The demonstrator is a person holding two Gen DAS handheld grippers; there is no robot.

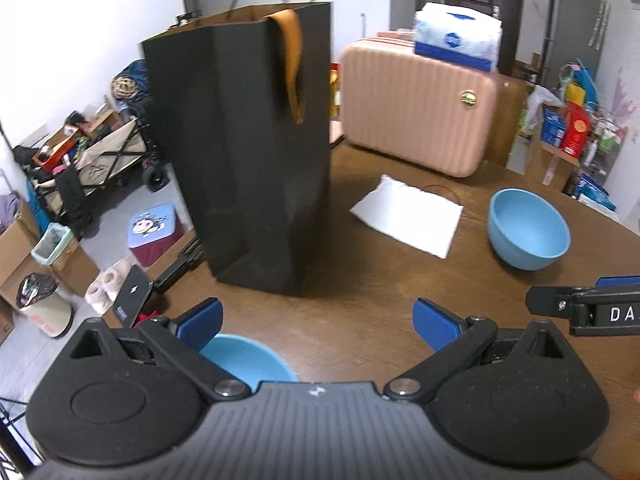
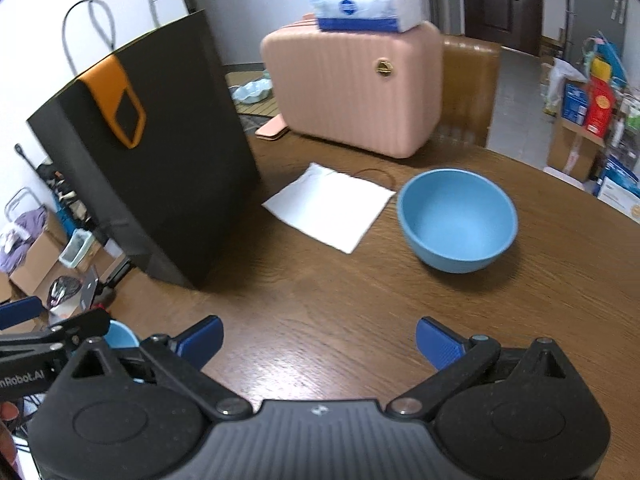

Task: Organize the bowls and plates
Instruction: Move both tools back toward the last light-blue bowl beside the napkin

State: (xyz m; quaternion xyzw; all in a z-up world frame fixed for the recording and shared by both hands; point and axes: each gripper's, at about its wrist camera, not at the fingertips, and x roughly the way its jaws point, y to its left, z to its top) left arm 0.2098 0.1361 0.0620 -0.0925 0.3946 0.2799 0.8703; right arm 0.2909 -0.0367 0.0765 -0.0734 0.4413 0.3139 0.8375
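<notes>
A blue bowl (image 1: 528,228) (image 2: 456,220) stands upright on the brown wooden table (image 2: 320,312), right of a white paper sheet (image 2: 332,210). A second blue bowl (image 1: 248,358) (image 2: 120,336) sits near the table's front left edge, partly hidden under my left gripper's body. My left gripper (image 1: 318,322) is open above the table, its left finger over that near bowl's rim, nothing between the pads. My right gripper (image 2: 320,340) is open too, empty, well short of the far bowl. Each gripper's finger (image 1: 560,304) (image 2: 60,332) shows at the edge of the other's view.
A tall black paper bag (image 1: 248,152) (image 2: 152,176) with an orange handle stands on the table's left side. A pink ribbed case (image 1: 416,108) (image 2: 356,88) with a tissue pack (image 2: 364,0) on top sits at the back. Boxes, a cart and bins crowd the floor left.
</notes>
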